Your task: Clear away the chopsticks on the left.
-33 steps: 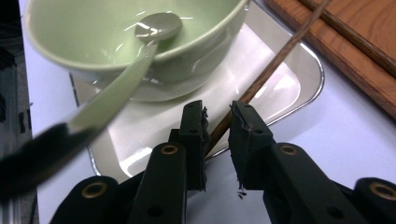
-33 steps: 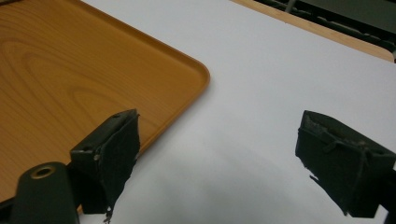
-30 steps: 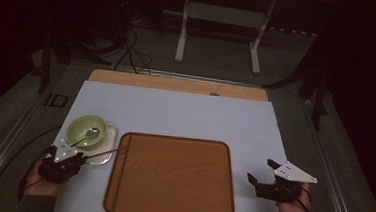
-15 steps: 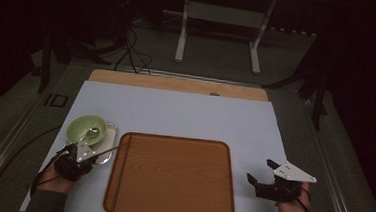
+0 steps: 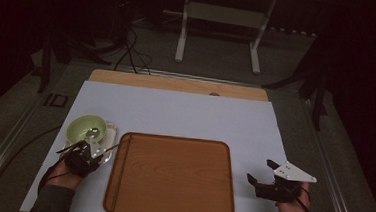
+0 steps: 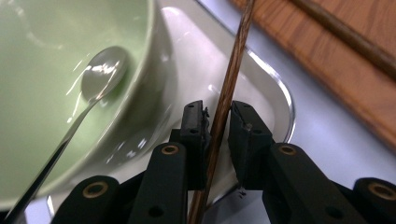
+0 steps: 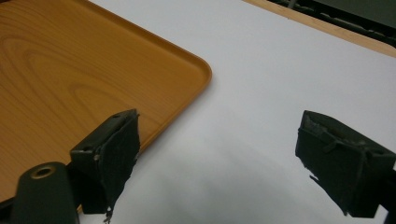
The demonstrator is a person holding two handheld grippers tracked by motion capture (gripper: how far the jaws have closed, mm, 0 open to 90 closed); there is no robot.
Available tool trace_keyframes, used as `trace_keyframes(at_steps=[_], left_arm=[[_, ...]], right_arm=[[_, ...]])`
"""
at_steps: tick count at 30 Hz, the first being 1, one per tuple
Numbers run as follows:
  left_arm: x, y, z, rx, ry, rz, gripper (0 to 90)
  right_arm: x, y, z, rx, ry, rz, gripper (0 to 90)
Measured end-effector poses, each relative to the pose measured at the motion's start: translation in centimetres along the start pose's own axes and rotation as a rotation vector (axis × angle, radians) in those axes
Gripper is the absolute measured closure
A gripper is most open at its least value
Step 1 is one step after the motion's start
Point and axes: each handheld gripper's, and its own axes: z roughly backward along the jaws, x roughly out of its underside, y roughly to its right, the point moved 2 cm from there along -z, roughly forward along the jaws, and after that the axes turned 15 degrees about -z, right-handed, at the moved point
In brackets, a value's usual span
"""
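Here the chopstick (image 6: pixel 224 98) is the thing in work: a thin brown stick that runs up between the two pads of your left tool (image 6: pixel 217 116). The pads pinch it from both sides near its middle. The jaws have just opened a little, but the stick is between them and, as far as I can judge, both pads touch it. It hangs over the right edge of the shallow white dish (image 6: pixel 261 88), at the near left part of the tabletop (image 5: pixel 185 116), and its far end points toward the left rim of the wooden tray (image 5: pixel 171 177).

You hold it near the middle probably so that it stays balanced and does not tip out of such narrow pads.

Just left of the stick, the green bowl (image 6: pixel 37 28) sits in the white dish, and a metal spoon (image 6: pixel 100 74) leans inside the bowl. They are close, so the stick should go past them with care.

Your right tool (image 7: pixel 217 126) rests at the near right, beside the tray corner, with its jaws spread wide and nothing between them. I think it waits there so as not to block the tray.
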Motion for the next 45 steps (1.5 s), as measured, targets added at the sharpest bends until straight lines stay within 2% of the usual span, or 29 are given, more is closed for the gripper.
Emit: trace_keyframes(at_steps=[5, 8, 11, 14, 19, 25, 30, 38, 45], left_arm=[[-1.0, 0.2, -0.5, 0.003, -0.013, -0.019, 75.2], [-1.4, 0.4, -0.7, 0.010, -0.020, -0.013, 79.5], [-1.5, 0.4, -0.6, 0.022, -0.020, 0.006, 84.2], [-1.5, 0.4, -0.4, 0.038, -0.010, 0.031, 84.7], [-1.6, 0.1, 0.3, 0.071, 0.043, 0.108, 84.9], [-1.7, -0.1, 1.6, 0.120, 0.144, 0.206, 84.9], [-1.7, -0.2, 2.6, 0.144, 0.201, 0.269, 84.9], [-2.1, 0.2, 3.2, 0.162, 0.250, 0.310, 84.8], [-2.8, 0.8, 3.4, 0.179, 0.278, 0.322, 84.8]], right_arm=[[0.0, 0.0, 0.0, -0.001, 0.000, -0.003, 13.7], [0.0, 0.0, 0.1, -0.002, 0.001, -0.002, 13.7], [0.0, 0.1, 0.1, -0.002, 0.001, -0.003, 13.7], [0.0, 0.0, 0.0, -0.002, 0.000, -0.003, 13.7], [0.0, 0.0, 0.0, -0.001, 0.000, 0.000, 13.7], [0.0, 0.0, 0.0, -0.001, 0.001, -0.001, 13.7], [0.0, 0.0, 0.0, -0.001, 0.001, -0.004, 13.7], [0.0, 0.0, 0.0, -0.001, 0.001, -0.002, 13.7], [0.0, 0.0, 0.0, -0.001, 0.002, -0.001, 13.7]])
